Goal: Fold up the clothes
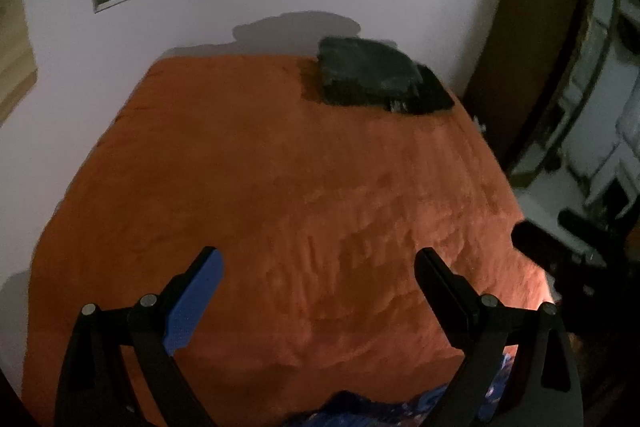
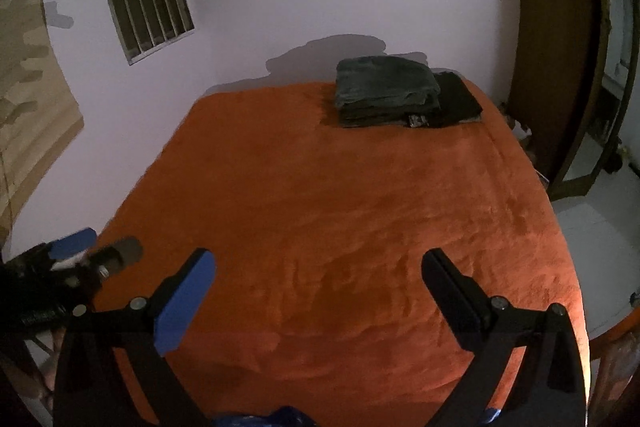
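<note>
Tilting downward over the orange bed, the left hand-held gripper hangs with jaws spread and empty; beside it the right hand-held gripper does likewise, while the stack of folded dark clothes rests at the bed's far right corner.

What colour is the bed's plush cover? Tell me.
Orange plush bed cover, clearest in the right wrist view.

Orange bedspread; dark green folded stack; black garment beside; blue patterned cloth.
</note>
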The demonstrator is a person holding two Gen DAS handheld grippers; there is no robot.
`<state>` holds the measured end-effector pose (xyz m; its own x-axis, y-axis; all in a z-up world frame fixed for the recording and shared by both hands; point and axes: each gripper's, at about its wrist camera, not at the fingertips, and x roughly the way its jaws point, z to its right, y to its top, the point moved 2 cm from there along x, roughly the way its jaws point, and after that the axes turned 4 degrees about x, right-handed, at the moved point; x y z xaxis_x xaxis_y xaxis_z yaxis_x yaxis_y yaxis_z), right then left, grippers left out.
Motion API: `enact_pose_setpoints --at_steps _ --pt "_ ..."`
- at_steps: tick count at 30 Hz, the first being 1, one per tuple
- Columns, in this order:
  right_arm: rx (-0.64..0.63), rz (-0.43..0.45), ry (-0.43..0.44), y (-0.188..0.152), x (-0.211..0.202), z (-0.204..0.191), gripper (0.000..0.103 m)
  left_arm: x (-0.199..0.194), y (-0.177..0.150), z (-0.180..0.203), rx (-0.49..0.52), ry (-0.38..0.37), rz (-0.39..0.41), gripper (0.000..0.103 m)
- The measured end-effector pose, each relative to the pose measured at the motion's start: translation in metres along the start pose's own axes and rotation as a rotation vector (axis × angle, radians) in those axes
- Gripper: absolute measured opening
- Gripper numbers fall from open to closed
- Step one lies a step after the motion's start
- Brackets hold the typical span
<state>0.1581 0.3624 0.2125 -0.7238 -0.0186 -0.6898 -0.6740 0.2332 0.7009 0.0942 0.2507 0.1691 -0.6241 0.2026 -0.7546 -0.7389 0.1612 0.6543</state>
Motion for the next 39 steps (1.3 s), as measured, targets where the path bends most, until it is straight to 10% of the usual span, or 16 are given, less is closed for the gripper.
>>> enact_pose_setpoints --at_steps 39 --pt "0.054 -0.142 -0.015 -0.020 0.040 0.021 0.103 0.026 -0.014 0.013 0.021 -0.011 -0.105 0.097"
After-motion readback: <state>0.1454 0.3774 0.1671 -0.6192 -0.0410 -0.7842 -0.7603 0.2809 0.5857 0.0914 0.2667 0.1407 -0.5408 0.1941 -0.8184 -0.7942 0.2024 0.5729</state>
